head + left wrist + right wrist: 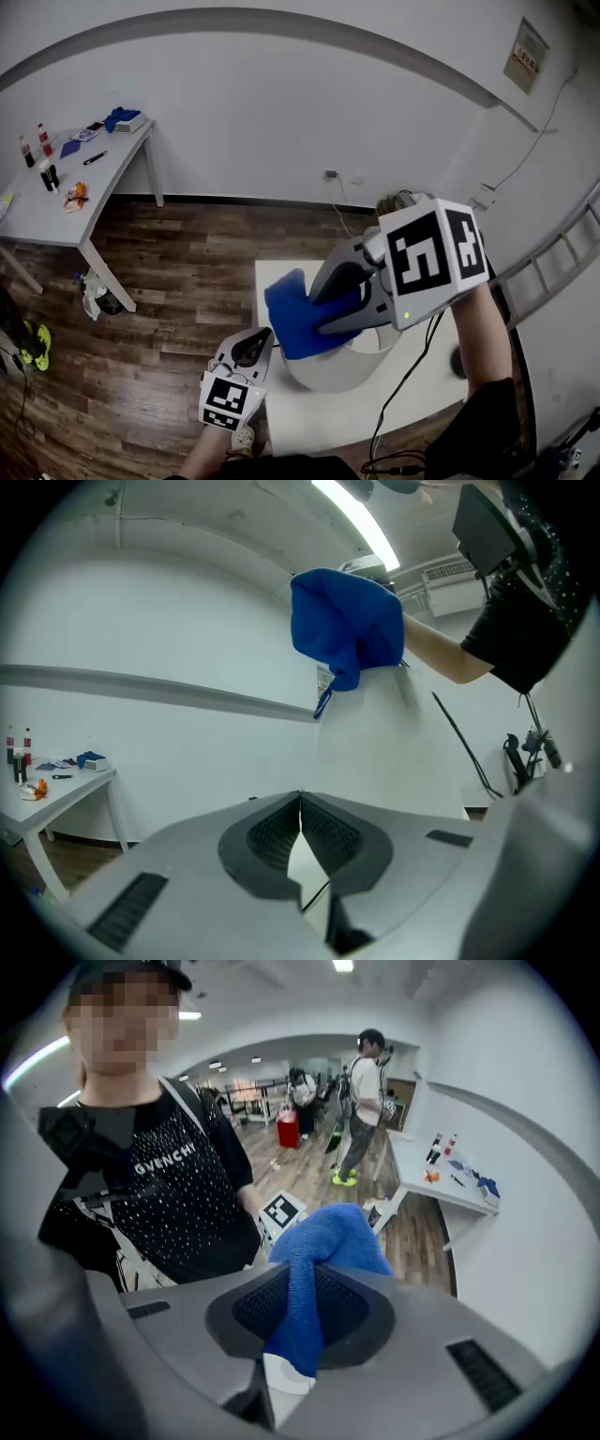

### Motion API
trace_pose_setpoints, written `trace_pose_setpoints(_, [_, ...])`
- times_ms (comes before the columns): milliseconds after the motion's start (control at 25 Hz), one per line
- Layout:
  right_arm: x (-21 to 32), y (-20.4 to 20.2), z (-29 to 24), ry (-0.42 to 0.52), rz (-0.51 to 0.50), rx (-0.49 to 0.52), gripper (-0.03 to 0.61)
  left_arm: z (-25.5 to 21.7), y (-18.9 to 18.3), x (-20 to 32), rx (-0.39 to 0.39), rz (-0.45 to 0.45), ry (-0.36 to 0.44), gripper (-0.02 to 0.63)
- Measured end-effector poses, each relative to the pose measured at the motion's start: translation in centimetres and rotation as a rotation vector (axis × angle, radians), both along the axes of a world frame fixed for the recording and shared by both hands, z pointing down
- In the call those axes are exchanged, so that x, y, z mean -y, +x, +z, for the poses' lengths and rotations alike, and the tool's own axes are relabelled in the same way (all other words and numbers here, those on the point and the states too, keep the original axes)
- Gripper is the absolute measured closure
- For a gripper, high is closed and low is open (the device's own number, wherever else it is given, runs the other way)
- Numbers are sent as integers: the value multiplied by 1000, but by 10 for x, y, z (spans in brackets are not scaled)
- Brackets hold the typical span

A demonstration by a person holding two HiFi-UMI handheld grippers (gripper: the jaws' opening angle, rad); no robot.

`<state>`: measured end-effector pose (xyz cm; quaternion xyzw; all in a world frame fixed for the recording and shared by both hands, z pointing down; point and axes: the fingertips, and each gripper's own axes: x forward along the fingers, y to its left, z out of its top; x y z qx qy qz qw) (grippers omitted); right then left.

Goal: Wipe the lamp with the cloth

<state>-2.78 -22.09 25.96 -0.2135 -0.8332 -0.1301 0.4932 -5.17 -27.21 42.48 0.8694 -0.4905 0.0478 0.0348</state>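
The blue cloth (pixel 298 323) is bunched between the jaws of my right gripper (pixel 323 302), which is shut on it. It lies against the top of the white lamp (pixel 333 375), which stands on a small white table (pixel 281 281). In the right gripper view the cloth (pixel 323 1241) runs down between the pads and bulges out past them. My left gripper (pixel 251 345) is low at the lamp's left side, shut with nothing in it. Its own view looks up the lamp (pixel 375 752) to the cloth (pixel 345 630) on top; the left gripper (pixel 300 803) has its pads touching.
A black cable (pixel 403 384) trails from the lamp across the white table to the front edge. A grey table (pixel 84 187) with bottles and small items stands far left. A metal rail (pixel 553 253) runs along the right wall. Another person (pixel 361 1101) stands in the room.
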Motion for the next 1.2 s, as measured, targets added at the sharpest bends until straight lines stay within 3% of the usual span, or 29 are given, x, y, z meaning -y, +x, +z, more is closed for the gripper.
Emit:
trace_pose_setpoints(120, [-19,-3,28,110,-5,-128,503,5,4,-5,2,20,-7,603])
trace_pose_setpoints(360, [-22,-6,79,469,44,-360,503,21,-4,-15,-3,30,-37,601])
trace_pose_setpoints(600, [-21,-3,109,739,43,-523,503,43,-12,-7,25,49,-82,601])
trace_pose_setpoints(760, [-31,4,143,875,-10,-614,503,52,-19,10,-11,53,-114,603])
trace_pose_setpoints(920, [-34,9,166,1077,-38,-664,503,47,-24,22,-20,63,-108,601])
trace_pose_setpoints(1000, [-40,10,180,1131,-65,-676,503,43,-24,23,-21,70,-104,603])
trace_pose_setpoints(1200, [-58,15,225,1153,-122,-680,503,41,-23,20,-20,86,-92,603])
